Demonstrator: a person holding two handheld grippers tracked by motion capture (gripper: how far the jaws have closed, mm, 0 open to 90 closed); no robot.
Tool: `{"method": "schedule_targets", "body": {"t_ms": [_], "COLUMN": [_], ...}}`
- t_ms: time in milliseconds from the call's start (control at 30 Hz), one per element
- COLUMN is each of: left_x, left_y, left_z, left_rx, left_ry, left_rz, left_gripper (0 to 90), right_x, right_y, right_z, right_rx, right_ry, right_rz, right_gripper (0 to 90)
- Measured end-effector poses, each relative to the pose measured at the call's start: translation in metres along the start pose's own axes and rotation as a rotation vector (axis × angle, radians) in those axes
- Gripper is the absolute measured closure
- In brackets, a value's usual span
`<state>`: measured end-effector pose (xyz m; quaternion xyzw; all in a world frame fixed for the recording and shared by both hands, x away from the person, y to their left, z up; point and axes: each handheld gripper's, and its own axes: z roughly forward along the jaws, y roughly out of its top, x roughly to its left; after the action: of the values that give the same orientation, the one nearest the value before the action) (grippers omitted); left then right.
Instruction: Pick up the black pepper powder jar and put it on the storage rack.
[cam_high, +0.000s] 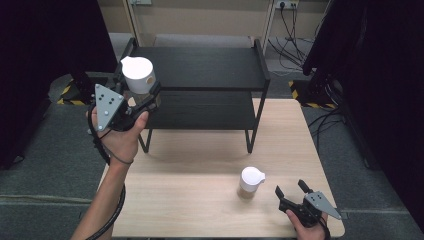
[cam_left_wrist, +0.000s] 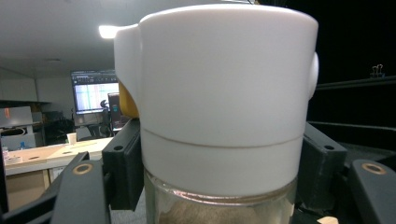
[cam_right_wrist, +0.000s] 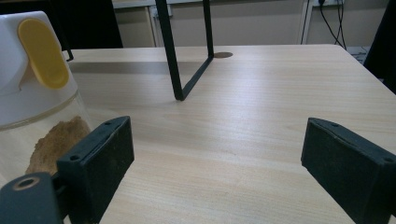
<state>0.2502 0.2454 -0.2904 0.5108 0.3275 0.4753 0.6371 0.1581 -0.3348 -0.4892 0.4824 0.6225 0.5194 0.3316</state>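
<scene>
You are gripping the white-capped jar (cam_high: 139, 80) in your left gripper (cam_high: 145, 97), at ten o'clock beside the black shelf (cam_high: 200, 67). Your right gripper (cam_high: 291, 189) is resting open on the bench (cam_high: 200, 200), with a second jar (cam_high: 249, 182) at its nine o'clock.

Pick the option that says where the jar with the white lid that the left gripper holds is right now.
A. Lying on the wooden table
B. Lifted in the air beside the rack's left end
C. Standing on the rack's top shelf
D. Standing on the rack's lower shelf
B: the left gripper has its jaws clamped on the jar, holding it up off the black rack at its left end.
</scene>
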Motion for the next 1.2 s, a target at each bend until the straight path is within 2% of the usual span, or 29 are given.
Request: {"method": "schedule_targets", "body": {"t_ms": [567,1200], "left_x": [0.004,0.011], "left_y": [0.018,0.028], "left_z": [0.021,0.046], "left_rx": [0.003,0.03], "left_ry": [0.032,0.076], "left_rz": [0.008,0.005], "left_gripper": [30.7,30.7], "right_x": [0.0,-0.001], "right_y": [0.0,0.0], "right_z": [0.0,0.0], "right_rx": [0.0,-0.001], "right_ry": [0.001,0.002], "right_rz": [0.002,0.002], "right_gripper": [9.7,9.7]}}
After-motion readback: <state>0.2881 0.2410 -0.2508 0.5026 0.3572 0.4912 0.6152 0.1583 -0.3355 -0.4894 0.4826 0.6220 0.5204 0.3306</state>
